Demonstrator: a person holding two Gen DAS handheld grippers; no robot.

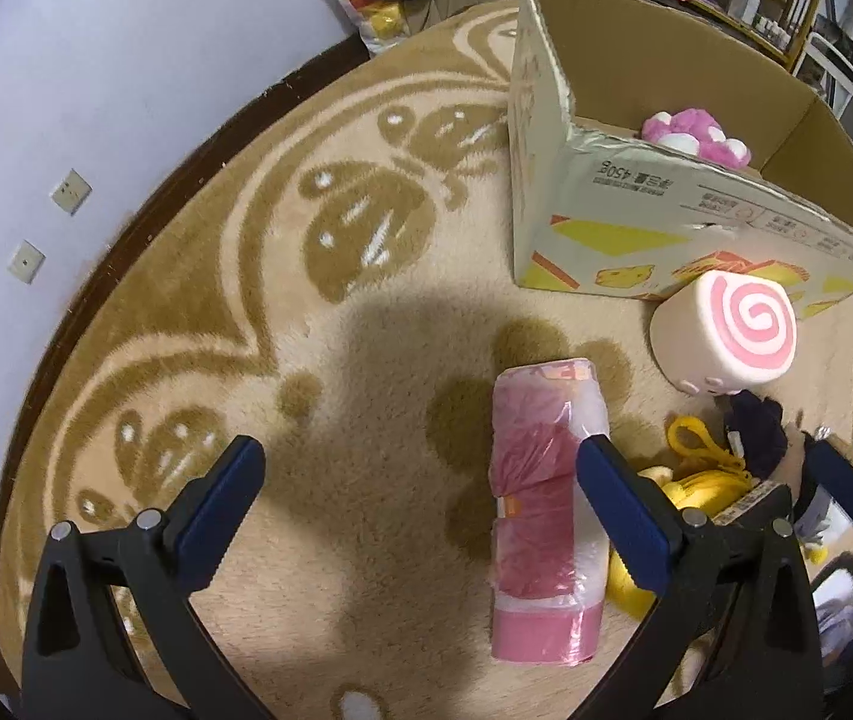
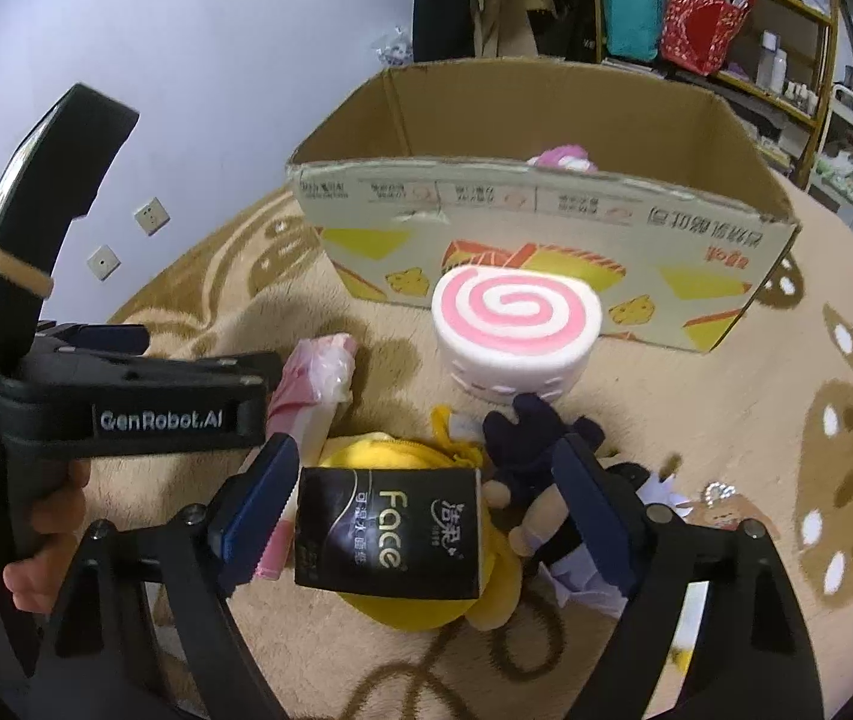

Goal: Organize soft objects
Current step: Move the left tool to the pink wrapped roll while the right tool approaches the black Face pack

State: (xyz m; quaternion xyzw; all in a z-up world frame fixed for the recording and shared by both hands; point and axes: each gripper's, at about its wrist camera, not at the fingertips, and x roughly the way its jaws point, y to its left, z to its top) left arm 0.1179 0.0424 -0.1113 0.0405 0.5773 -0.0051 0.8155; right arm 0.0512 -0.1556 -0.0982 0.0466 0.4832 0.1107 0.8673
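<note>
Both grippers are hanging over the patterned carpet [image 1: 366, 312], tilted steeply down. Starting at the left, the left gripper [image 1: 420, 510] is standing wide open with nothing between its pads; the pink plastic-wrapped roll [image 1: 546, 498] is lying just inside its right finger, with its long axis running away from the camera, roughly along the fingers, so the jaws are straddling its narrow width. Next along, the right gripper [image 2: 426, 498] is also spread open, and the black "Face" tissue pack [image 2: 387, 531] is sitting between its pads without being squeezed, from what the right wrist view shows. That pack is resting on a yellow plush [image 2: 402, 606], beside a dark-haired doll [image 2: 537, 450]. Beyond them a pink spiral roll cushion [image 2: 513, 324] is lying against the cardboard box [image 2: 546, 222], where a pink plush toy [image 1: 693, 132] is already sitting. Judging by position, each gripper is nearest its own target.
</note>
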